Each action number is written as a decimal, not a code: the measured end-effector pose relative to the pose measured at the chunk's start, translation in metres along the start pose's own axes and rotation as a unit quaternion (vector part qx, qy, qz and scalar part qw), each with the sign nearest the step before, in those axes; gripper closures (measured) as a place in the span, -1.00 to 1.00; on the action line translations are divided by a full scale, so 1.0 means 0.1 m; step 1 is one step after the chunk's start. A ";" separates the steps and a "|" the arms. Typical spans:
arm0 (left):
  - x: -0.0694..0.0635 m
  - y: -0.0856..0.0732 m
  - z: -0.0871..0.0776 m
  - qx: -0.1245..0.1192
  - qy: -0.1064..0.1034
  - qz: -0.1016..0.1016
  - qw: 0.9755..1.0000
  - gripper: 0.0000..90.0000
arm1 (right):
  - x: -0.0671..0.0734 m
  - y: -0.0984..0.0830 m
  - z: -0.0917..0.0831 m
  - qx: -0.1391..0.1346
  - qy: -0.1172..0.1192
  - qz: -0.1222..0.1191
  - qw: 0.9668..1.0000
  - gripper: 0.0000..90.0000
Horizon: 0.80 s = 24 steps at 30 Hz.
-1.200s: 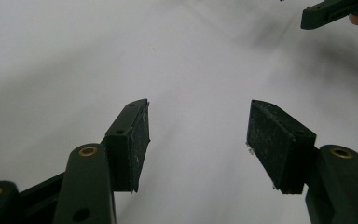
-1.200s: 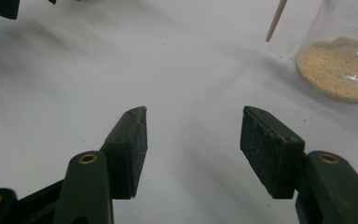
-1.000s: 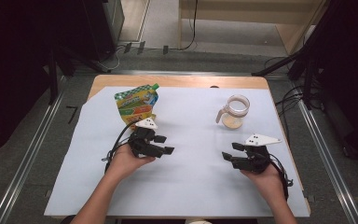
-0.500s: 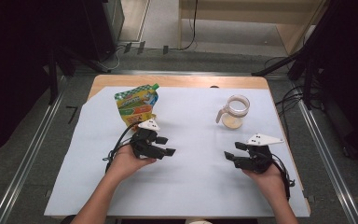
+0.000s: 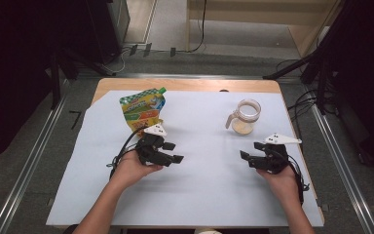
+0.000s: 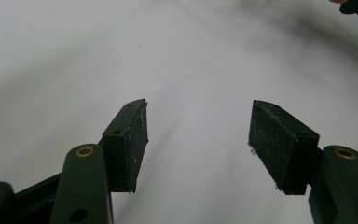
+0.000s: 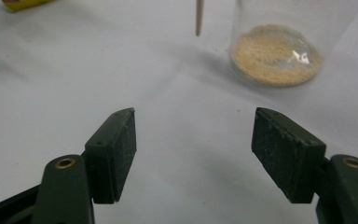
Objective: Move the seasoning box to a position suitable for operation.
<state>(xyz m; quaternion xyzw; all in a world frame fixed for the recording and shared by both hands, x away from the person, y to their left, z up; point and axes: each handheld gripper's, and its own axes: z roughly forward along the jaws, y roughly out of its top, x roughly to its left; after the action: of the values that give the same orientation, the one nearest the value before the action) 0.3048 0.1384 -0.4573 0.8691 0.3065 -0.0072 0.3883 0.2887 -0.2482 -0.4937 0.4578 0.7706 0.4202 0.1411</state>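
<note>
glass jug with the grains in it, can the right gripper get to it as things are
Probably yes. The right gripper is open and points toward the glass jug, with bare white sheet between its fingers and the jug. The colourful pouch lies well off to the side.

A lab or recording studio, by its looks: a wooden table (image 5: pixel 185 85) under a white sheet (image 5: pixel 199 185) stands on grey carpet, metal rails (image 5: pixel 27 165) run along both sides, cables (image 5: pixel 126 51) trail at upper centre, and dark stands (image 5: pixel 316 63) sit at upper right.
</note>
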 end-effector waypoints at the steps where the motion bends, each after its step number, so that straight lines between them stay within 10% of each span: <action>1: 0.00 0.00 0.00 0.000 0.000 0.001 1.000 -0.15 | 0.00 0.00 0.00 0.000 0.000 0.000 1.000 -0.29; 12: -0.02 0.00 0.02 0.005 -0.003 0.008 1.000 -0.15 | -0.30 0.08 0.20 -0.021 -0.032 0.060 0.997 -0.50; 24: -0.02 0.00 0.03 0.002 -0.005 0.008 1.000 -0.15 | -0.40 0.36 0.29 -0.021 -0.055 0.046 0.997 -0.68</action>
<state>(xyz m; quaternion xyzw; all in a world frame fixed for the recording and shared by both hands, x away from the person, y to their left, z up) 0.3040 0.1355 -0.4585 0.8723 0.2977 -0.0091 0.3878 0.3488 -0.2580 -0.4903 0.5122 0.7306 0.4172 0.1730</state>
